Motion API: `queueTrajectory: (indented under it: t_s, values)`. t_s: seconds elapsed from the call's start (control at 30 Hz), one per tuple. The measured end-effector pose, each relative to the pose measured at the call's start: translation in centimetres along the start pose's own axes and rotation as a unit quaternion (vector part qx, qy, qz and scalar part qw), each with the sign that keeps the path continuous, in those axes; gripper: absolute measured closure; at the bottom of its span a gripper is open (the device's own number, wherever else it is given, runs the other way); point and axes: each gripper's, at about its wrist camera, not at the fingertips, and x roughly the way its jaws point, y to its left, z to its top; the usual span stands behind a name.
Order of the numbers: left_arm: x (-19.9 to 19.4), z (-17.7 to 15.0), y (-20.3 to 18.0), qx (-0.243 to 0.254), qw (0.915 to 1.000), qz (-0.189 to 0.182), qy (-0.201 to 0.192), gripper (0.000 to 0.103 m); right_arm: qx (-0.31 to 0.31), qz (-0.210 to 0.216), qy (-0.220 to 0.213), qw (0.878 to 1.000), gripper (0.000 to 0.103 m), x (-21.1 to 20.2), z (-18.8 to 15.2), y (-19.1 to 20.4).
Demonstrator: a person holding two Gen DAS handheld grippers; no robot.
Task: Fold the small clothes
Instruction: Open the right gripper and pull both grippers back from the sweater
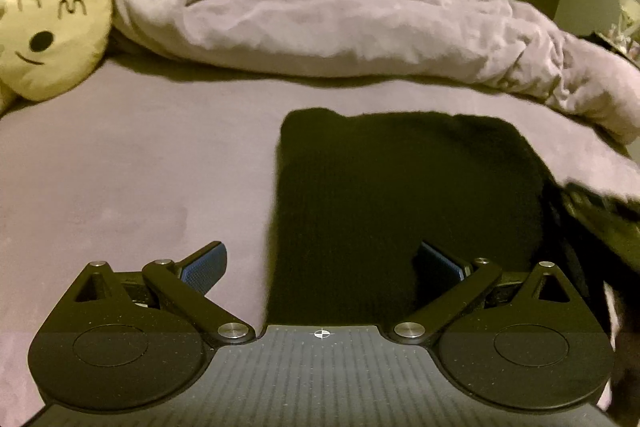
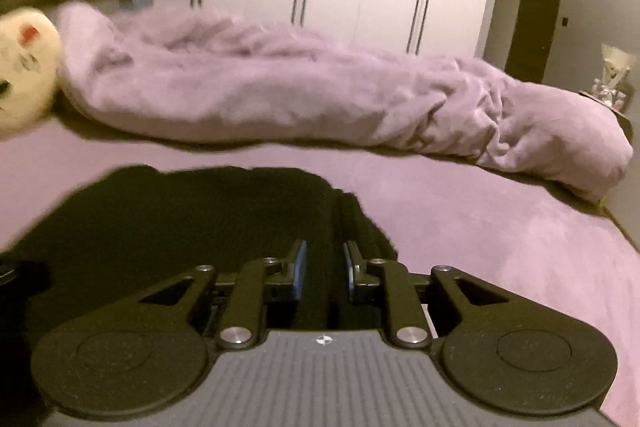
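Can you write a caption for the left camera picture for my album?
Open left gripper over a black cloth on a purple bed, beside a yellow cat pillow.

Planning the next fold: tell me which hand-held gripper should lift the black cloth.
Right. The right hand-held gripper has its jaws nearly shut around a ridge of the black knitted cloth; the left hand-held gripper stands wide open.

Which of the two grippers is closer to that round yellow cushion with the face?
Left. The left gripper sits nearer the round yellow face cushion; the right gripper works farther away, over the black garment.
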Motion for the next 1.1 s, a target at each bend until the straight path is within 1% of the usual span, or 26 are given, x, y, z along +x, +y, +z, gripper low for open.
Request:
queueTrajectory:
  t_s: [0.03,0.1,0.13,0.17,0.2,0.27,0.33,0.37,0.4,0.43,0.47,0.5,0.53,0.6,0.67,0.7,0.73,0.8,0.87,0.93,1.0,1.07,1.1]
  values:
    - [-0.4,-0.2,0.2,-0.005,1.0,-0.001,-0.001,0.0,0.0,0.01,-0.01,1.0,0.085,-1.6,-0.9,0.3]
    - [-1.3,-0.7,0.7,-0.012,0.9999,-0.003,0.001,0.0,-0.021,0.013,-0.007,1.0,0.084,-3.3,-2.9,1.0]
    - [-1.8,-1.0,0.8,-0.012,0.9999,-0.001,0.002,0.0,-0.029,0.01,0.005,1.0,0.084,-3.5,-4.0,1.1]
    - [-2.1,-1.2,0.8,-0.009,0.9999,0.004,0.004,0.0,-0.038,-0.005,0.025,0.999,0.084,-3.1,-5.0,1.1]
    - [-2.4,-1.5,0.8,-0.005,0.9999,0.009,0.008,0.0,-0.046,-0.017,0.031,0.998,0.083,-2.8,-5.5,0.9]
    - [-3.2,-2.1,0.5,0.004,0.9998,0.016,0.015,0.0,-0.05,-0.04,0.04,0.997,0.084,-2.1,-5.6,0.3]
    - [-4.3,-3.0,0.4,0.011,0.9996,0.019,0.016,0.0,-0.025,-0.036,0.063,0.997,0.083,-2.2,-4.5,-0.3]
    - [-4.9,-3.3,0.4,0.014,0.9996,0.02,0.016,0.0,-0.015,-0.037,0.067,0.997,0.081,-3.0,-3.9,-0.2]
    - [-5.5,-3.8,0.4,0.018,0.9995,0.022,0.015,0.0,-0.008,-0.037,0.066,0.997,0.075,-3.7,-3.5,-0.2]
    - [-5.9,-4.1,0.4,0.021,0.9994,0.024,0.016,0.0,0.0,-0.032,0.066,0.997,0.065,-4.8,-3.4,-0.1]
    - [-6.5,-4.6,0.4,0.023,0.9993,0.024,0.018,0.0,0.011,-0.026,0.069,0.997,0.059,-6.1,-3.5,0.0]
    - [-6.9,-5.0,0.4,0.025,0.9992,0.024,0.02,0.0,0.023,-0.027,0.07,0.997,0.048,-7.2,-3.8,0.0]
    - [-7.4,-5.4,0.5,0.026,0.9991,0.024,0.022,0.0,0.035,-0.022,0.072,0.997,0.029,-8.7,-4.2,0.0]
    - [-8.4,-6.5,0.6,0.02,0.9988,0.027,0.035,0.0,0.058,0.004,0.097,0.994,0.008,-10.9,-5.2,0.0]
    - [-9.3,-7.4,0.8,0.01,0.9985,0.023,0.048,0.0,0.071,0.026,0.117,0.99,0.006,-12.9,-6.2,0.3]
    - [-9.9,-7.9,0.9,0.005,0.9986,0.019,0.049,0.0,0.072,0.037,0.129,0.988,0.004,-14.0,-6.7,0.7]
    - [-10.3,-8.3,1.0,0.003,0.9986,0.017,0.049,0.0,0.07,0.041,0.138,0.987,0.004,-14.8,-7.1,1.0]
    - [-11.3,-9.2,1.0,0.005,0.9984,0.018,0.053,0.0,0.063,0.05,0.145,0.986,0.004,-16.3,-7.4,1.6]
    - [-12.2,-9.9,0.8,0.014,0.9982,0.019,0.055,0.0,0.061,0.055,0.143,0.986,0.004,-17.9,-7.3,2.2]
    - [-12.9,-10.5,0.6,0.024,0.9979,0.02,0.057,0.0,0.06,0.053,0.141,0.987,0.004,-18.9,-7.0,2.6]
    - [-13.6,-10.9,0.4,0.032,0.9976,0.024,0.057,0.0,0.06,0.038,0.144,0.987,0.004,-19.5,-6.6,3.0]
    - [-14.1,-11.1,0.4,0.038,0.9974,0.024,0.056,0.0,0.049,0.024,0.162,0.985,0.004,-19.8,-6.3,3.5]
    - [-14.3,-11.2,0.3,0.042,0.9971,0.026,0.058,0.0,0.042,0.025,0.172,0.984,0.004,-19.8,-6.2,3.6]
